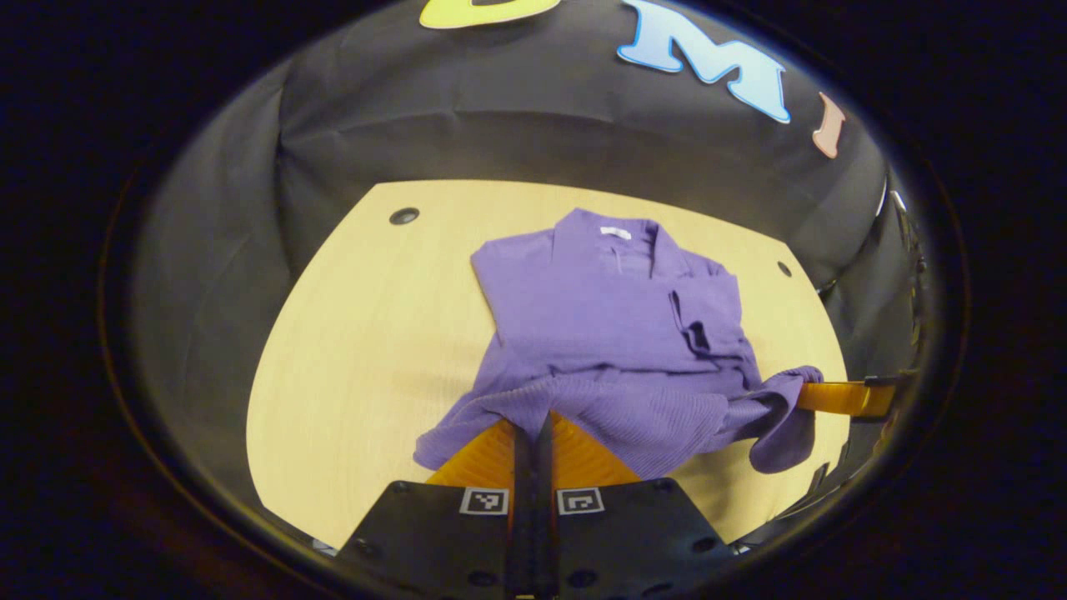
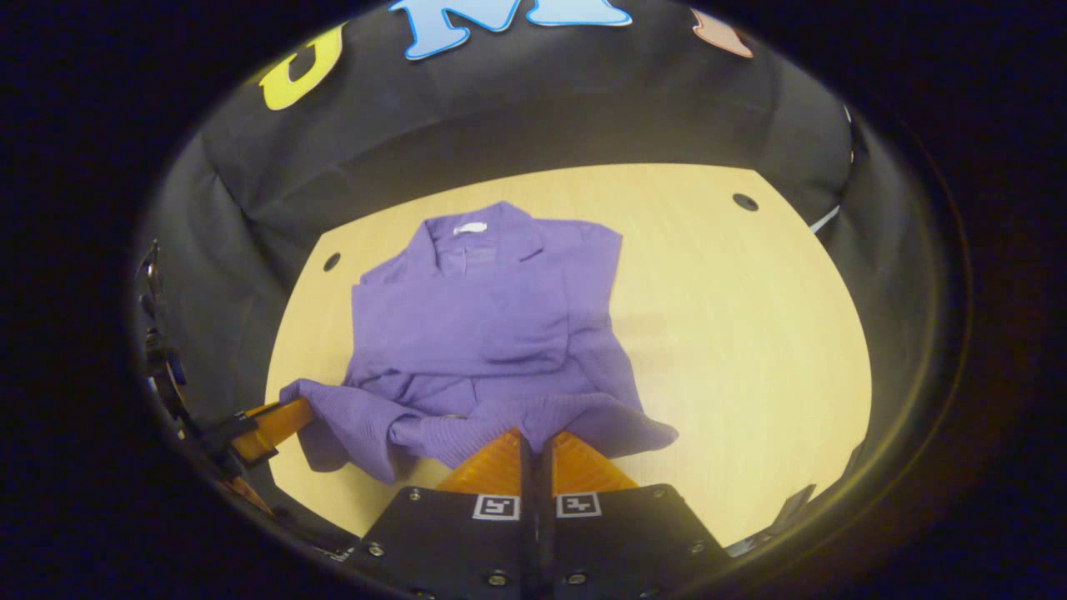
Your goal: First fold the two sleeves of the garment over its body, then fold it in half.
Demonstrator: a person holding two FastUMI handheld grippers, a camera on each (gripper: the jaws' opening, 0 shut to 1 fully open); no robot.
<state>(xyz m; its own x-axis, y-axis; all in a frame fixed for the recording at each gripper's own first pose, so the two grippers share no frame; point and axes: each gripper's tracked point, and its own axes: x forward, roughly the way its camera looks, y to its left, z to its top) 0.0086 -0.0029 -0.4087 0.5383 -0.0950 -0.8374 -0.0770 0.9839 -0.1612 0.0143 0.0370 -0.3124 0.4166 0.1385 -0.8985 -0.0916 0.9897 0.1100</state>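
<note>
A purple garment (image 1: 600, 308) lies on the wooden table (image 1: 358, 350), collar at the far end, both sleeves folded across its body. My left gripper (image 1: 533, 421) is shut on the near hem, which is raised off the table. Farther right, the right gripper (image 1: 813, 396) pinches the hem's other corner. In the right gripper view the garment (image 2: 475, 317) lies centre-left on the table (image 2: 750, 333). There my right gripper (image 2: 533, 437) is shut on the hem, and the left gripper (image 2: 288, 417) grips the hem's left corner.
Small round holes mark the table top (image 1: 404, 216) (image 1: 784, 268). The black cloth wall (image 1: 542, 117) stands close behind the far edge. Bare wood stretches left of the garment in the left gripper view and right of it in the right gripper view.
</note>
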